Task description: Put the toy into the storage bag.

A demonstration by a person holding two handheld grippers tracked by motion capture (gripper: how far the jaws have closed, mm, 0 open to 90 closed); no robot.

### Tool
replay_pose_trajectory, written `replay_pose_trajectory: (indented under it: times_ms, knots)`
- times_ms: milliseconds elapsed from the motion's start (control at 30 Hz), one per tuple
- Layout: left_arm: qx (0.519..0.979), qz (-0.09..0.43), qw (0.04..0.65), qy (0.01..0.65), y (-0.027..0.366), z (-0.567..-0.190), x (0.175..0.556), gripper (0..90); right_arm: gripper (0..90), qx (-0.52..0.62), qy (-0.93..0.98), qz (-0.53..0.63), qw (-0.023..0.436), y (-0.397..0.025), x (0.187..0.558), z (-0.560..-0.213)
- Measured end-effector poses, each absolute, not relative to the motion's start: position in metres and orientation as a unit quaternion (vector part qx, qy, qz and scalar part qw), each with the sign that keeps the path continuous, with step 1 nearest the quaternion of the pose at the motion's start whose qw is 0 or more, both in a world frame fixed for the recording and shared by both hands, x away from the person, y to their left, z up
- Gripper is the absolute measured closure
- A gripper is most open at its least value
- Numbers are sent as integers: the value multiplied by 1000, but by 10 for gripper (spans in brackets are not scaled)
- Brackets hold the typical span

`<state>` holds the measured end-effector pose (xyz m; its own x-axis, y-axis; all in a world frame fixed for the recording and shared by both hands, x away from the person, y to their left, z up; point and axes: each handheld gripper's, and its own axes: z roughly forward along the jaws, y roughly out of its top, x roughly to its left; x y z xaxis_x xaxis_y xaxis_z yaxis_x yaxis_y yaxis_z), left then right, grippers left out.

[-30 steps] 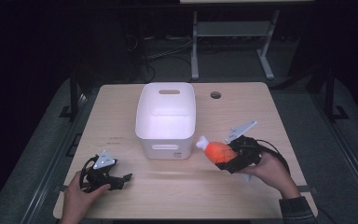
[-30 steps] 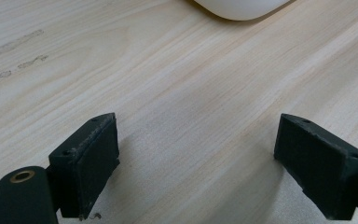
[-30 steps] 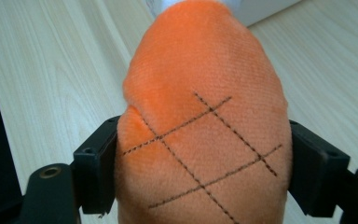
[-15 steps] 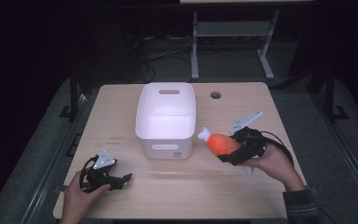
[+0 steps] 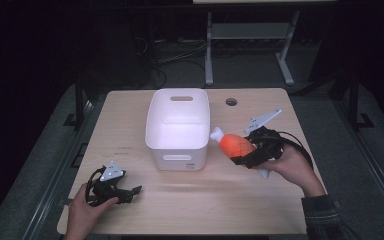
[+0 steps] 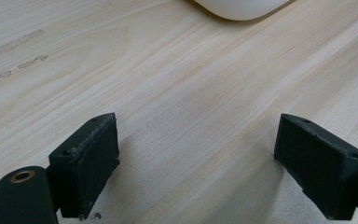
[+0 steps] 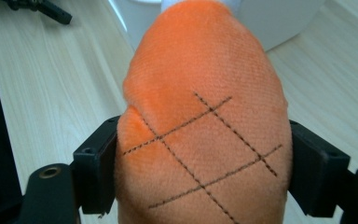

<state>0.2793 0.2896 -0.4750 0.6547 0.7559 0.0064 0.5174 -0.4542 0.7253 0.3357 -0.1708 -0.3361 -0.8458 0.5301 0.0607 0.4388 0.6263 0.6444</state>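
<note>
An orange plush drumstick with a white bone end and stitched cross lines is clamped in my right gripper, held above the table just right of the white bin. Its white tip points at the bin's right rim. In the right gripper view the plush bulges between both pads. My left gripper rests low at the table's front left, jaws wide open over bare wood, nothing between them.
The white bin with handle slots stands at the table's middle; its bottom edge shows ahead of the left gripper. A round cable hole lies at the back right. Dark floor and a metal stand lie behind the table.
My right gripper has carried the plush drumstick up and slightly toward the bin's right rim. The left gripper has stayed in place.
</note>
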Motion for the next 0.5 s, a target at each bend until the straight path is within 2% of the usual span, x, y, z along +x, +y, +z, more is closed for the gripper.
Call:
replay_pose_trajectory:
  times_ms: [500]
  knots:
    - [836,167,358,381,290,-475,279,129,224,264,898,342,78,-150,353,-316]
